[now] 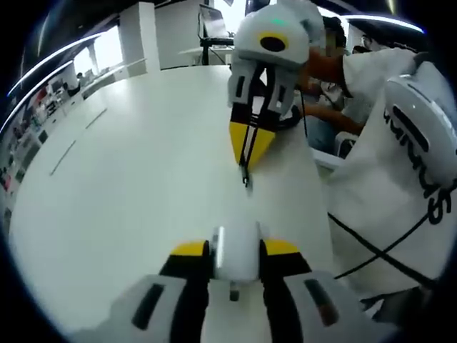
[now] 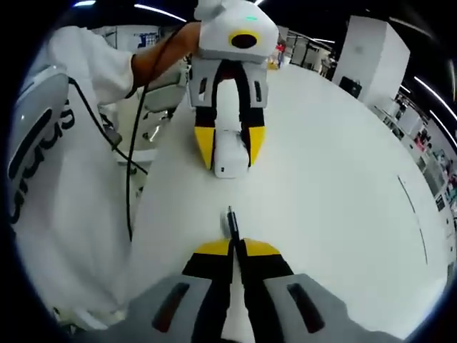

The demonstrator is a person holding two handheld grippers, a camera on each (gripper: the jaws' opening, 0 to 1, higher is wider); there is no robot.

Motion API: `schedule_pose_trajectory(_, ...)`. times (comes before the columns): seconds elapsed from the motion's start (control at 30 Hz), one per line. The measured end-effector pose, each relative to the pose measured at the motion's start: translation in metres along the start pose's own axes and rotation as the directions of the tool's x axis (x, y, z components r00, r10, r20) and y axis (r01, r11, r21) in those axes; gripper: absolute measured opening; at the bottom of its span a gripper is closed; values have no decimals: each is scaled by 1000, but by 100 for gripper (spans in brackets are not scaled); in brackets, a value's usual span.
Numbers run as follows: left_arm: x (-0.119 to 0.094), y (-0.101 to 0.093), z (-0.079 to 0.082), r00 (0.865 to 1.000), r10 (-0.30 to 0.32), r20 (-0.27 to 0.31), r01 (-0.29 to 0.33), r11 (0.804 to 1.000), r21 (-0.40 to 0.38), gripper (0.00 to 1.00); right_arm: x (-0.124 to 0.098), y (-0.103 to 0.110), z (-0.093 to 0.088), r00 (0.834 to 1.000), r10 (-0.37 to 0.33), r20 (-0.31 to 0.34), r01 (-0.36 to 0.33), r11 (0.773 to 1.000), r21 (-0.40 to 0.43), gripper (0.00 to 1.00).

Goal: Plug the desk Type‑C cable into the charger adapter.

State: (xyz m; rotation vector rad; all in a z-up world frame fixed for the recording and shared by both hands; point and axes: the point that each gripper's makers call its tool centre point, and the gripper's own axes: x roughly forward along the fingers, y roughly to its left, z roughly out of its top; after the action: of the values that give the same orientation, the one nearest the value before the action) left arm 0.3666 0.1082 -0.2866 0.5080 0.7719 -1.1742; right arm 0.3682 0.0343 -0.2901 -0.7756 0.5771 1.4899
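In the left gripper view, the left gripper (image 1: 236, 251) rises from the bottom edge, and its yellow-tipped jaws are closed on the white charger adapter (image 1: 236, 256), which sits between them above the white table (image 1: 128, 186). Further up and a little to the right, the right gripper (image 1: 251, 151) points down toward the camera; its jaws are pressed together on the black Type-C cable (image 1: 246, 161), and the cable plug (image 1: 246, 176) sticks out past the jaw tips, near the adapter but apart from it. On the right stands a person in a white shirt (image 1: 385, 207).

In the right gripper view, the person's arm (image 2: 161, 53) comes from the left to the left gripper (image 2: 230, 158), which holds the adapter (image 2: 229, 153) facing the camera. Below, the right gripper (image 2: 236, 246) clamps the cable, and the plug (image 2: 232, 223) aims at the adapter, not touching.
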Motion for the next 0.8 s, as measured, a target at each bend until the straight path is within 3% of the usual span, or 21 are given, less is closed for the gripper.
schedule_pose_trajectory(0.37, 2, 0, 2, 1000, -2, 1, 2, 1000, -3, 26, 12, 5, 19, 999, 10, 32, -10, 1000, 5, 3)
schedule_pose_trajectory(0.8, 4, -1, 3, 1000, -11, -3, 11, 1000, -9, 26, 20, 3, 29, 999, 19, 46, -19, 1000, 1, 3)
